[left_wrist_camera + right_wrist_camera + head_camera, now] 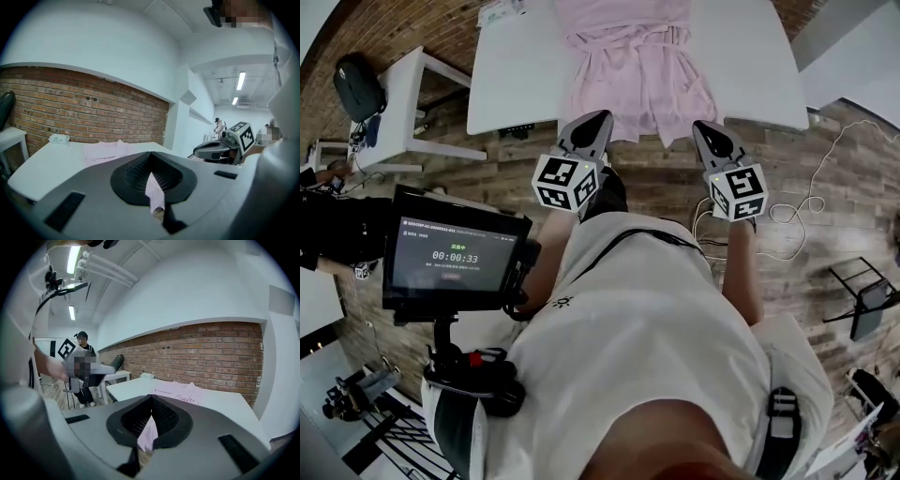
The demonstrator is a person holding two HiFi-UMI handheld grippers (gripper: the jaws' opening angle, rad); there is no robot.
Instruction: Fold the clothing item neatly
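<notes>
White bench (511,80) by a brick wall (84,112). Wood floor (666,178) below, with white walls and strip lights further down the room. Tissue pack (58,138) sits at the bench's far left corner. Small side table (408,98) to my left has a black bag (358,86) on it. Screen (455,255) on a stand by my left hip. White cable (811,202) lies loose on the floor to the right.

Pink robe (628,66) lies flat along the middle of the bench, belt tied, with its lower end hanging past the near edge.

Left gripper (598,120): fingers fully closed on the hem's left corner, a fold of pink cloth pinched between them. Right gripper (701,129): same, clamped on the right corner. Both are at the near edge, side by side and well apart.
</notes>
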